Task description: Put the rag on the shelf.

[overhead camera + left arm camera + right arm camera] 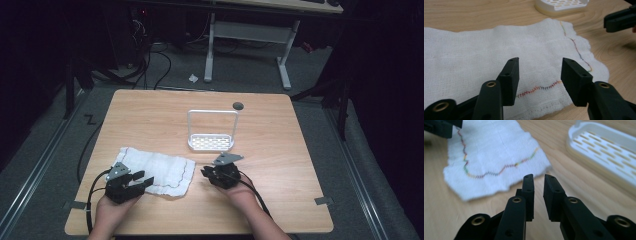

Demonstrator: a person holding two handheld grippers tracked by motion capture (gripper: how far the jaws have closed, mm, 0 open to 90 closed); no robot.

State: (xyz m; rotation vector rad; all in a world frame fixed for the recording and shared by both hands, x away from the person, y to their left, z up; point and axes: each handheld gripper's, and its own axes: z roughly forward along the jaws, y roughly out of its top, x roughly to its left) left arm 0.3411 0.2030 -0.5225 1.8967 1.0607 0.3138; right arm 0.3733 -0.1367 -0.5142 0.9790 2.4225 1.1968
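Observation:
A white cloth (156,171) with a wavy multicoloured stitch line lies flat on the wooden table (280,150), front left. My left gripper (131,183) is open over the cloth's near edge, and its jaws straddle the stitched hem (540,67) with nothing held. The cloth (486,50) spreads away beyond them. My right gripper (220,173) sits just right of the cloth, low over bare wood. Its jaws (539,177) are nearly together with a thin gap, empty, and the cloth's corner (496,150) lies ahead to their left.
A white slotted tray (192,145) with a tall rectangular frame stands at the table's middle, just beyond the right gripper; its rim (599,127) is close. A dark round grommet (238,106) sits near the far edge. Desk legs and cables lie behind the table.

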